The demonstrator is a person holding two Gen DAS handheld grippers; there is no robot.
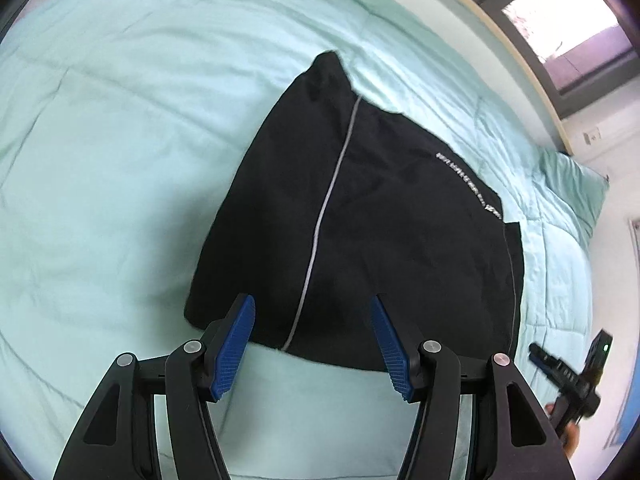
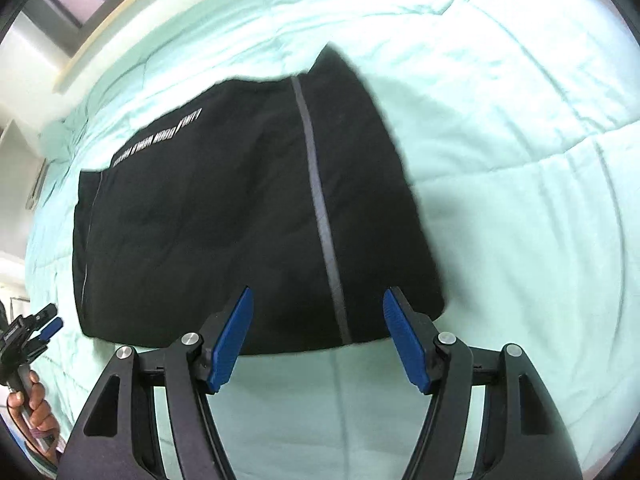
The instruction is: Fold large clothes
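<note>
Black garment (image 1: 360, 220) folded compact on quilt (image 1: 100, 160). My left tongs (image 1: 312, 344) & right tongs (image 2: 318, 336) spread, empty, above near edge. Fold looks done; next prob. smooth/check.

A bedroom at home: quilted mint bedspread (image 1: 120, 160), window (image 1: 560, 20) beside it.

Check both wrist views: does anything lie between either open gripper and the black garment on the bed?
Nothing visible does. The left gripper and right gripper are both open above the black garment, with only mint-green quilt around it.
</note>
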